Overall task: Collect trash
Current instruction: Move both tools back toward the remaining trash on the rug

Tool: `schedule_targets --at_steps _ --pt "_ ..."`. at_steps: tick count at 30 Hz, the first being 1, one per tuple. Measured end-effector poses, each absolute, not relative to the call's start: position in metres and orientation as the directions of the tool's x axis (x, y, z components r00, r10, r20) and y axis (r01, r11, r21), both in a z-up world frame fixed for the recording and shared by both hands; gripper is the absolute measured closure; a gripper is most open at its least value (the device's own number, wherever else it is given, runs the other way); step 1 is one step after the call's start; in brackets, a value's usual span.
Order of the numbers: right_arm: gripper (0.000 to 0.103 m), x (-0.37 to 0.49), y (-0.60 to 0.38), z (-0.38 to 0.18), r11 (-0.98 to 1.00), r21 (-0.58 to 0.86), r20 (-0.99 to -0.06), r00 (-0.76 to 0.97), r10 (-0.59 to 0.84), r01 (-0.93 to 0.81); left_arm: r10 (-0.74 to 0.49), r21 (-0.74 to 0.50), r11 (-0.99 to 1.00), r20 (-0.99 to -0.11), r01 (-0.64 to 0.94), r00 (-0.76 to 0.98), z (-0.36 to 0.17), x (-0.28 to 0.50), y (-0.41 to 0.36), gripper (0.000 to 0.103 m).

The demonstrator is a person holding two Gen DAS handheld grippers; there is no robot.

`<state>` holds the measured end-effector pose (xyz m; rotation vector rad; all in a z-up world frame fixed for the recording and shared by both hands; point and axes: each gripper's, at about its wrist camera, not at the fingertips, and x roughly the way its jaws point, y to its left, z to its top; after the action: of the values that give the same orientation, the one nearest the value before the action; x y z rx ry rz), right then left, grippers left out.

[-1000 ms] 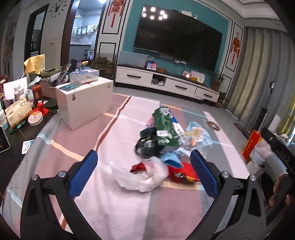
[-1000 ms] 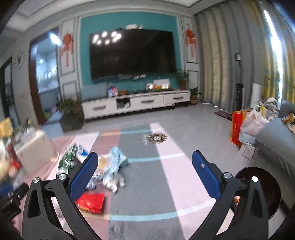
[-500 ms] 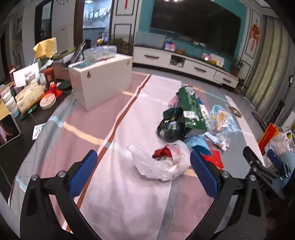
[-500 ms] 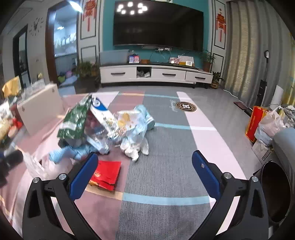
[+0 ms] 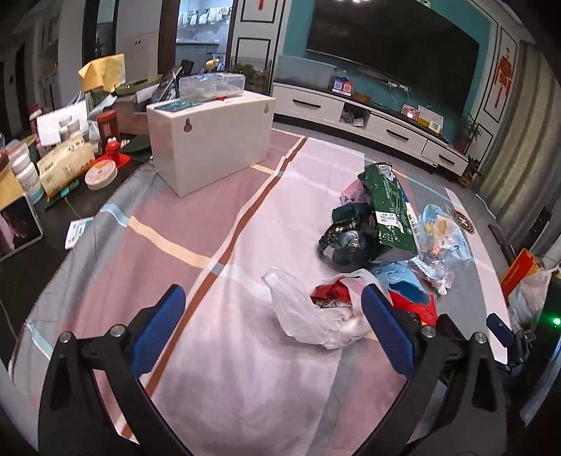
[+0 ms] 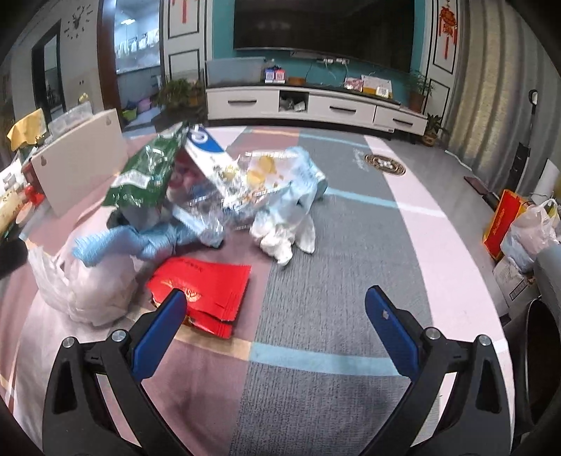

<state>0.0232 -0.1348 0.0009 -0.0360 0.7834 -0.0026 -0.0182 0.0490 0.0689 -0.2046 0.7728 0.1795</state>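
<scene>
Living-room floor, covered by a striped rug [image 5: 182, 224] in pink, grey and white bands. Far wall carries a large dark television [image 6: 322, 28] above a long white cabinet [image 6: 312, 105]. A white box [image 5: 210, 140] stands on the rug at far left, with a cluttered dark counter [image 5: 21, 266] just beyond it.

Trash lies in one loose pile on the rug. Its items:
- white plastic bag [image 5: 312, 315], nearest, crumpled, with red scraps in its mouth;
- red packet [image 6: 207, 291], flat on the rug, just right of the white bag in the right wrist view;
- blue cloth [image 6: 119, 245], draped against the white bag;
- green bag [image 5: 389, 207], propped on the far side of the pile;
- black bag [image 5: 343, 238], touching the green bag;
- clear wrapper [image 5: 438, 235], at the right edge of the pile.

Left tongs [image 5: 270, 329] are spread wide and empty, above the rug, with the white bag between the fingers in view. Right tongs [image 6: 273, 329] are likewise spread and empty; the left finger overlaps the near corner of the red packet in the picture, contact not determinable.
</scene>
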Motion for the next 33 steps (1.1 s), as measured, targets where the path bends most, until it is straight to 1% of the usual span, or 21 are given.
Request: schedule_targets --at_steps 5,10,15,20,33 --pt "0.003 0.03 -0.134 -0.012 0.999 -0.028 -0.746 0.666 -0.005 -0.023 0.086 -0.097 0.971 -0.719 -0.221 0.69 0.067 -0.015 0.05 0.003" --pt "0.003 0.034 -0.133 -0.022 0.999 -0.033 -0.776 0.631 0.001 -0.043 0.02 -0.125 0.979 -0.729 -0.162 0.685 0.063 -0.014 0.051 0.003" --pt "0.003 0.036 -0.126 -0.033 0.996 -0.065 -0.799 0.601 -0.014 -0.063 0.005 -0.133 0.98 -0.73 -0.15 0.684 0.061 -0.013 0.052 0.003" --pt "0.003 0.038 -0.132 -0.036 0.998 0.003 -0.812 0.583 0.035 -0.057 -0.004 -0.147 0.977 -0.741 -0.157 0.671 0.058 -0.01 0.056 0.003" --pt "0.003 0.039 -0.131 -0.037 0.998 -0.001 -0.813 0.582 0.032 -0.056 -0.009 -0.172 0.966 -0.773 -0.195 0.634 0.052 -0.006 0.063 0.003"
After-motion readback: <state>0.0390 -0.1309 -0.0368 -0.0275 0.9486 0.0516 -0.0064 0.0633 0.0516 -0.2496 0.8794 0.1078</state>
